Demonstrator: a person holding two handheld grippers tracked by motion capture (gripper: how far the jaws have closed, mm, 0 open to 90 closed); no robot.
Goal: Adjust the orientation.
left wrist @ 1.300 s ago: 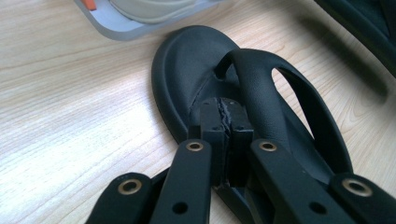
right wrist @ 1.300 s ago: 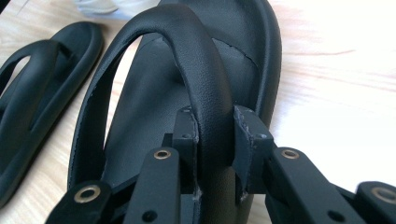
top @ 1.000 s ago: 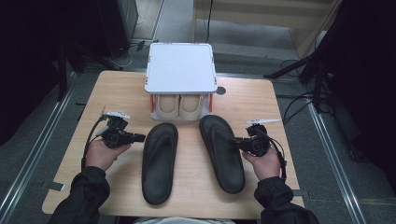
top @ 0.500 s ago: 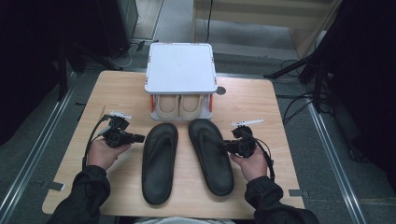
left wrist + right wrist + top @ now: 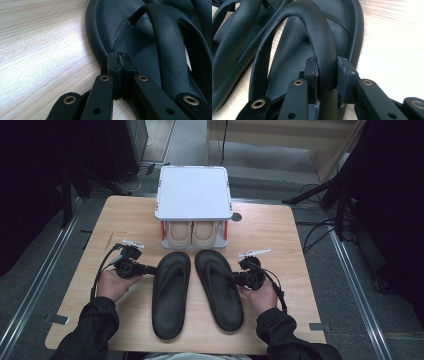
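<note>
I hold one hand-held gripper in each hand, and two black sandals lie side by side on the tabletop [image 5: 280,235], just in front of the shoe rack [image 5: 194,195]. A tan pair of shoes [image 5: 192,232] already sits inside the shoe rack, under its white top.

My left hand-held gripper [image 5: 148,268] is squeezed together on the thin outer edge of the left sandal [image 5: 171,295], the one farther from my right hand. It only has a tiny bite of the edge, so I think the sandal could slip out if I lift fast.

My right hand-held gripper [image 5: 234,277] is clamped on the strap [image 5: 322,47] of the right sandal [image 5: 219,287]. The strap is soft and bends, so the sandal may swing or tip when it leaves the tabletop.

The two sandals lie very close. If I pull one sideways, it could bump the other or knock the legs of the shoe rack.
</note>
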